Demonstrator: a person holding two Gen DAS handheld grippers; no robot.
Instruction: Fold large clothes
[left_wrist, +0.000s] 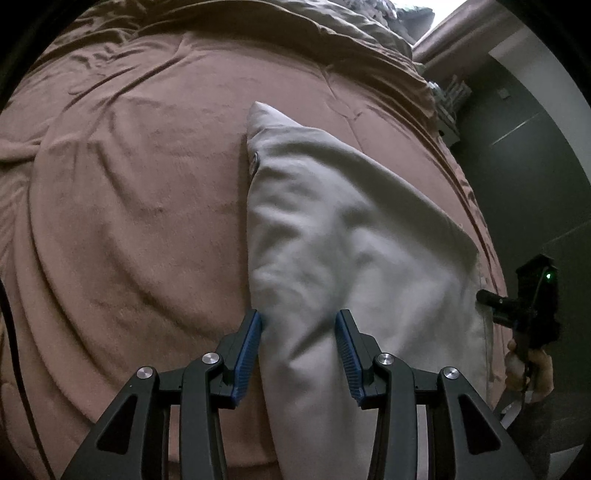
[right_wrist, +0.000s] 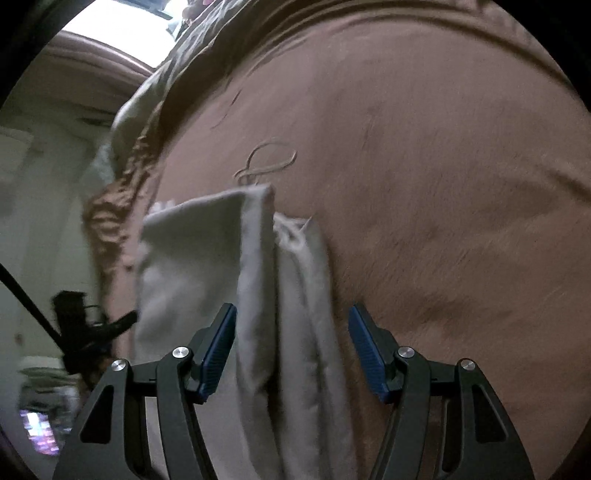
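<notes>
A bedroom in a home; a bed under a rumpled brown blanket fills both views. A bright window sits beyond it.

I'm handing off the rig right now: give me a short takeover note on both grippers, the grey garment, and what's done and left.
Left gripper: jaws part-open, grey garment between them; grip unclear.
Right gripper: jaws apart, bunched folds of the garment run between them, right pad clear of the cloth.
Garment: lies on the brown blanket, draping toward both grippers, loose cord beyond it.
Done: garment gathered lengthwise.
Left: lay it flat, finish the folds.
</notes>
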